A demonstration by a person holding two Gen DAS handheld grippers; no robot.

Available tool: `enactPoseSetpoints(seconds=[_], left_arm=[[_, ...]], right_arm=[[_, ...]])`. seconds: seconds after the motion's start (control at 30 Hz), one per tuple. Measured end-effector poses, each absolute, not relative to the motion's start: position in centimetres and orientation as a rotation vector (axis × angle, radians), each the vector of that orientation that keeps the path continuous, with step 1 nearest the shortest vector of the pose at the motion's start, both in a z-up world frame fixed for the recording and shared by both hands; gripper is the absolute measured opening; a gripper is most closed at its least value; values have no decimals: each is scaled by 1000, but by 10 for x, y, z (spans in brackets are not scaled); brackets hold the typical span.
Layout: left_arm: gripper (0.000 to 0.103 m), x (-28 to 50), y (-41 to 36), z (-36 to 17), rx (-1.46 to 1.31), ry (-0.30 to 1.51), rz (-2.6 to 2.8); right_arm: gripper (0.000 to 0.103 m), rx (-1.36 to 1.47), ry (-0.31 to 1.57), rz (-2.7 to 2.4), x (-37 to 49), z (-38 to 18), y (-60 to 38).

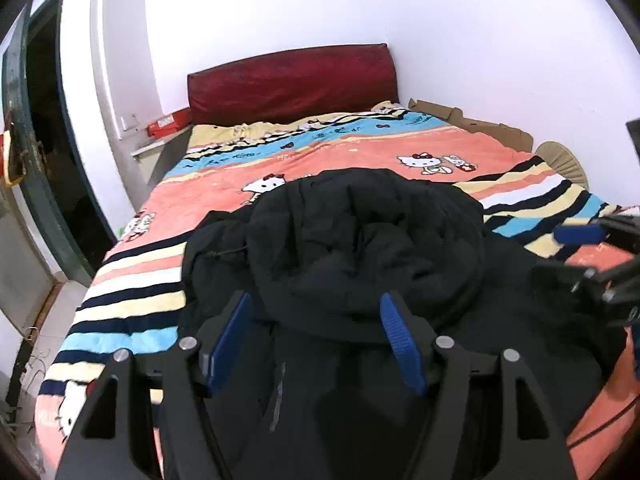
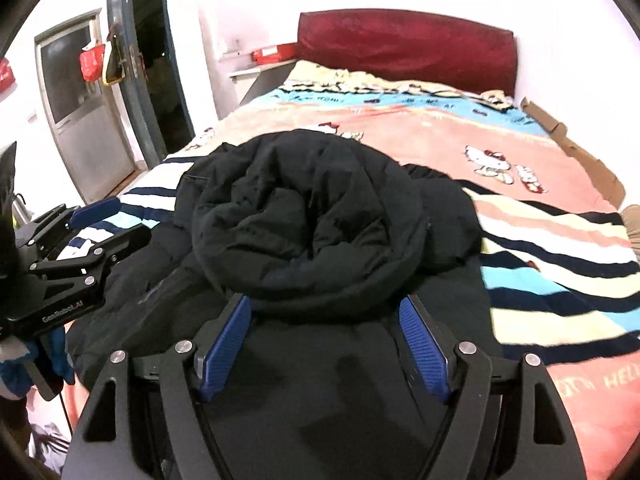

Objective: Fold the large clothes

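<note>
Black puffy jacket (image 1: 360, 240) is lying on the foot end of the bed (image 1: 500, 152), on top of a striped cartoon-cat blanket (image 1: 132, 304), with its hood or upper part bunched into a big rounded lump on the body of the coat. Both claws hang over the near part of it. Left gripper (image 1: 316, 340) has its blue pads spread wide with nothing pinched between them, and the right gripper (image 2: 324, 344) is the same, jaws apart and empty.

My guess on handling: it's quilted and padded, so soft, bulky and springy (the kind that puffs back up after you flatten it). The shell fabric is probably a bit slick too. I'd pinch through a thick seam or hem edge at the shoulders or the bottom corners, not the middle of the puff, since loose padding will just slide out of the pads.
</note>
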State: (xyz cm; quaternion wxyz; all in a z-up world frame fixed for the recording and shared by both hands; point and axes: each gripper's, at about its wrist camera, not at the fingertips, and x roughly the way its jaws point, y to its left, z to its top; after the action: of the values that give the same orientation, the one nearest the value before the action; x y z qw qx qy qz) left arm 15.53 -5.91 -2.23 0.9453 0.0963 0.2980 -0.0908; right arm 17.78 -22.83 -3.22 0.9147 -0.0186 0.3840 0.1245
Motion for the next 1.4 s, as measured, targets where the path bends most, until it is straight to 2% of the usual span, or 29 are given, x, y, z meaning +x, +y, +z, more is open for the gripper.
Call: enactPoseSetpoints(seconds=[0.57,1.07,1.4], left_arm=[[65,86,-33,-35,191,613,-128],[65,83,8,-57,155,657,-43],[66,95,48,-87,84,745,13]], right_arm=[[79,26,783,144,102,-35,-277],[83,93,850,36,95,-62,-321],[84,129,957,6,108,-100,-335]])
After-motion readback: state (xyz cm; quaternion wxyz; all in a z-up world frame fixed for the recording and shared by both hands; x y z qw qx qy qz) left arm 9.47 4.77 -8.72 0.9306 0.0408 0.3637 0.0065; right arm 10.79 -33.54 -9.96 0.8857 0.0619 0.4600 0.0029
